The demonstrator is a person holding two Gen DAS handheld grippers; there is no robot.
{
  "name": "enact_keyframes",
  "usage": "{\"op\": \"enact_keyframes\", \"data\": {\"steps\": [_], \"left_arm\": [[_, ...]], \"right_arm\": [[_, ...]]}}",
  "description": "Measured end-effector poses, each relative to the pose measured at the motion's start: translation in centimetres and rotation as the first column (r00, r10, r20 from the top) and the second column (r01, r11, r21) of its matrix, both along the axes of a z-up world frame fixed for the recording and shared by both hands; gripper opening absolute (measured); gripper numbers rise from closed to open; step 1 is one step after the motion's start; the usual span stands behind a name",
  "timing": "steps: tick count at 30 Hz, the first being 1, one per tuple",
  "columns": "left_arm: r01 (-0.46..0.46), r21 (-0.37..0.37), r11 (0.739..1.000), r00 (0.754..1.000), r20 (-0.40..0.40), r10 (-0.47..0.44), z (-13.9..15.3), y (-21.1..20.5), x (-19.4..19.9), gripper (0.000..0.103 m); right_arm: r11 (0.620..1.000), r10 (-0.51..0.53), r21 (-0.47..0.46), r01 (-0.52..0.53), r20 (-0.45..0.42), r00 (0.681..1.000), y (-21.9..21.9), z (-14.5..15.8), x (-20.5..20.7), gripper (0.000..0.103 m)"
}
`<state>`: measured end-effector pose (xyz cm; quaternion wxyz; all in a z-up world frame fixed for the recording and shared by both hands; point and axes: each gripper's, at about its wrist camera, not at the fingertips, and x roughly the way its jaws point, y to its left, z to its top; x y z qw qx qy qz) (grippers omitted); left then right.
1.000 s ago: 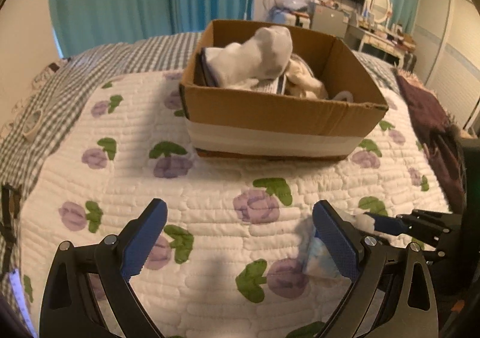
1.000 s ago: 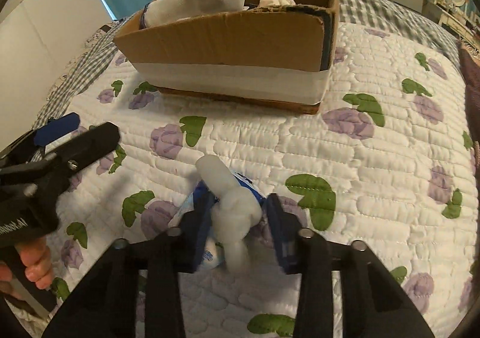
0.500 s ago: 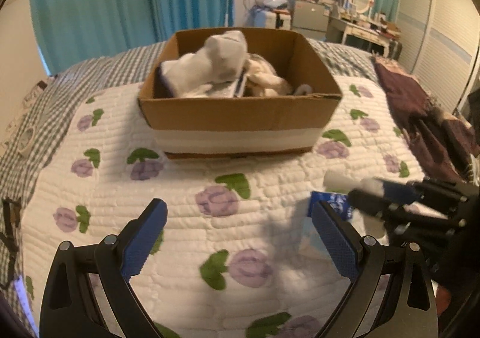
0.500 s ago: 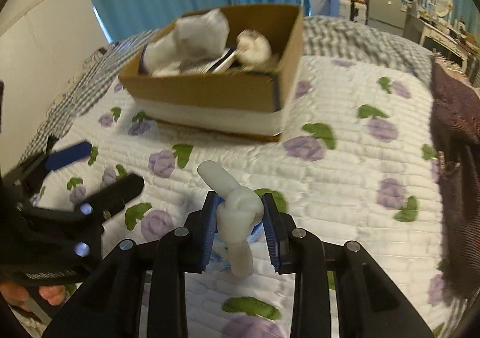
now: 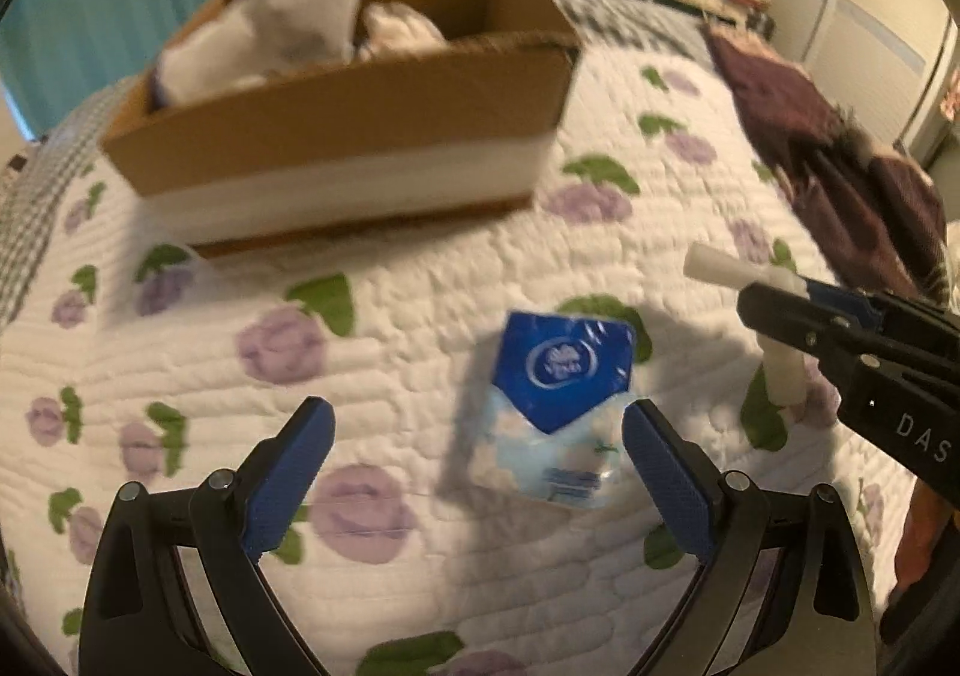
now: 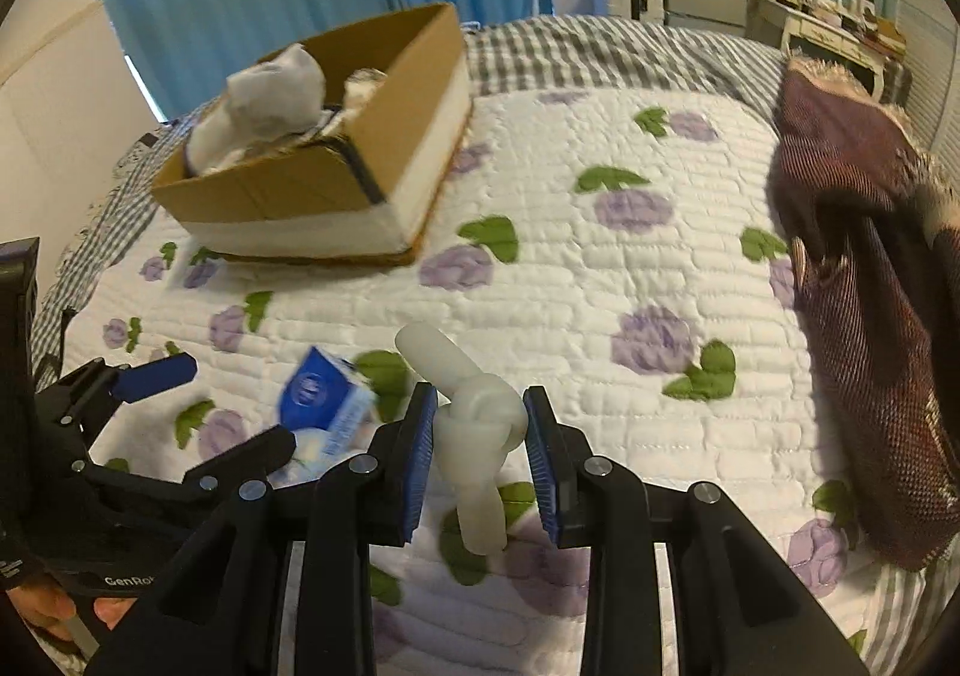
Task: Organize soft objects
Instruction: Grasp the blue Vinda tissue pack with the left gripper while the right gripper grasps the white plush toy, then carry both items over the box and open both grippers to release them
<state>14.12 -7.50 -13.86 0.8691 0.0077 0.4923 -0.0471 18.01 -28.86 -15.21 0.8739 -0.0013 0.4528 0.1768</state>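
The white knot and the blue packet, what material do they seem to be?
Knot: probably soft rubber or silicone, matte and slightly translucent, one smooth thick cord tied on itself. Packet: thin glossy plastic film, crinkled with highlights, apparently holding white tissues.

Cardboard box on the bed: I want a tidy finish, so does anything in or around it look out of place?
The white bundle in the cardboard box pokes above the rim instead of lying flat. A blue tissue pack lies loose on the quilt, skewed, between the open left gripper fingers. Nothing looks spilled or damaged.
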Motion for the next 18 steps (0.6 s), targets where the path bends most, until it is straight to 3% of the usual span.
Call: {"op": "enact_keyframes", "data": {"steps": [3, 10, 18], "left_arm": [[0.058, 0.005, 0.998, 0.997, -0.043, -0.058, -1.1, -1.0, 0.5, 0.096], [0.151, -0.02, 0.988, 0.983, -0.102, -0.153, -2.3, -2.4, 1.2, 0.051], [0.149, -0.021, 0.989, 0.988, -0.046, -0.15, -0.6, -1.9, 0.3, 0.051]], "right_arm": [[1.0, -0.005, 0.021, 0.006, -0.016, 1.0, -0.4, -0.8, 0.4, 0.029], [1.0, 0.002, 0.024, -0.001, -0.025, 1.0, -0.2, -1.3, 0.5, 0.029], [1.0, 0.005, -0.012, -0.005, -0.007, 1.0, 0.4, -0.4, -0.1, 0.029]]}}
